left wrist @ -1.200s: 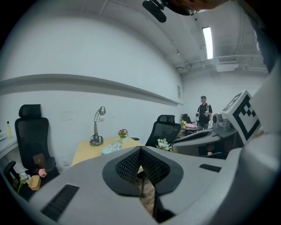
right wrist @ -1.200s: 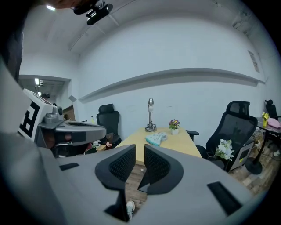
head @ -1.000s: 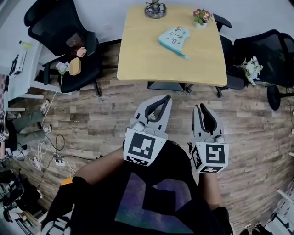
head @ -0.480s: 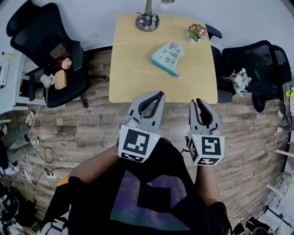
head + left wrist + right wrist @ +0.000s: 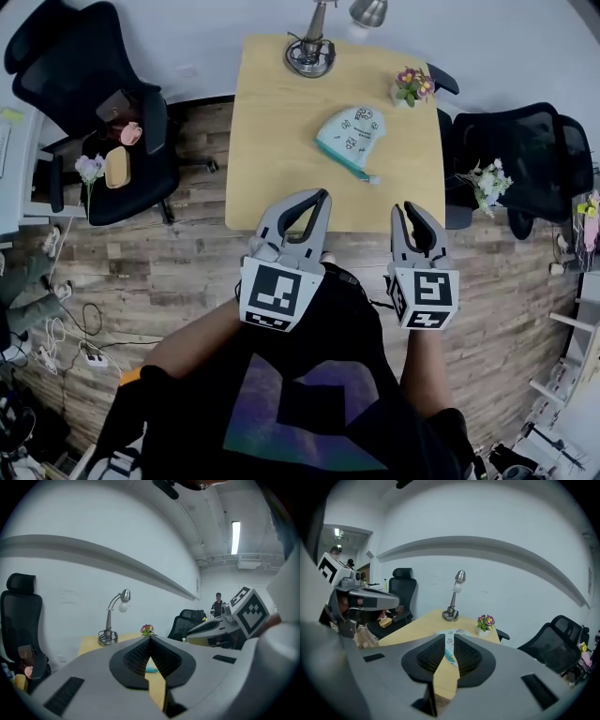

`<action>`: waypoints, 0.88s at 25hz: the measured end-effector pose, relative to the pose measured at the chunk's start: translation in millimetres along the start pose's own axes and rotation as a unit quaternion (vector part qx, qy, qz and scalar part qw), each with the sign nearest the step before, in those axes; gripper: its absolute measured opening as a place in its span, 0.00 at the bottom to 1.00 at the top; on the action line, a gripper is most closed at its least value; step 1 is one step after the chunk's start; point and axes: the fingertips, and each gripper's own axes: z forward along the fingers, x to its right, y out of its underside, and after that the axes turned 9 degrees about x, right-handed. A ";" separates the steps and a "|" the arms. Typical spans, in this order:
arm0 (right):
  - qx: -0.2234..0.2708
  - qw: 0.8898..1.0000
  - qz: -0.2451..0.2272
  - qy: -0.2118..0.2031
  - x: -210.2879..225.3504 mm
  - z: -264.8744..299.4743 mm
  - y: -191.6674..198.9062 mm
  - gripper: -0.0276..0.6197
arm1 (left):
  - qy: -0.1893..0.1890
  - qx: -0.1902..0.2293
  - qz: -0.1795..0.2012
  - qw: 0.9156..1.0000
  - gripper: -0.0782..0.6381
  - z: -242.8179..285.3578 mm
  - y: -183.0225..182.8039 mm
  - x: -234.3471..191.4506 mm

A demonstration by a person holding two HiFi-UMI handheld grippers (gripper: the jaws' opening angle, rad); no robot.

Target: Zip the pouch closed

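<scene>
Left tool (image 5: 323, 193) together, right tool (image 5: 408, 206) apart, before yellow table (image 5: 281, 141) on plank floor (image 5: 169, 267).

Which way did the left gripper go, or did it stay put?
Yes, it moved. The left gripper went forward toward the table; it now overlaps the near edge.
</scene>
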 end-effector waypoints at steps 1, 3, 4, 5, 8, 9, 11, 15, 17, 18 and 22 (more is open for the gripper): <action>-0.005 1.000 -0.002 -0.004 1.4 3.8 3.0 0.15 | -0.002 -0.005 -0.001 1.000 0.12 3.6 3.1 -1.9; -0.014 1.000 -0.006 -0.014 4.3 12.3 9.7 0.15 | -0.007 -0.014 -0.002 1.000 0.12 11.3 9.8 -4.5; -0.017 1.000 -0.008 -0.020 5.9 17.4 13.5 0.15 | -0.010 -0.019 -0.002 1.000 0.12 15.6 13.2 -5.9; -0.021 0.999 -0.010 -0.027 7.8 23.0 17.4 0.15 | -0.015 -0.023 -0.002 1.000 0.12 20.5 16.3 -7.9; -0.033 0.998 -0.020 -0.052 16.6 42.1 28.7 0.15 | -0.035 -0.035 0.002 0.999 0.12 38.8 21.7 -15.1; -0.038 0.997 -0.026 -0.062 21.0 48.6 32.8 0.15 | -0.041 -0.039 0.004 0.998 0.12 45.5 22.0 -16.4; -0.045 0.995 -0.040 -0.083 30.3 62.9 39.6 0.15 | -0.051 -0.045 0.010 0.998 0.12 59.9 22.5 -17.5; -0.057 0.984 -0.083 -0.146 35.7 89.4 56.1 0.17 | -0.064 -0.065 0.022 0.996 0.12 87.4 33.0 -18.0; -0.066 0.974 -0.107 -0.186 32.2 97.5 69.4 0.19 | -0.069 -0.082 0.024 0.994 0.12 97.6 43.5 -15.2; -0.070 0.969 -0.119 -0.206 30.2 100.7 76.7 0.20 | -0.070 -0.090 0.025 0.993 0.12 101.9 49.5 -13.0; -0.082 0.947 -0.152 -0.272 22.0 112.0 102.4 0.22 | -0.082 -0.124 0.026 0.989 0.12 113.1 74.5 -7.4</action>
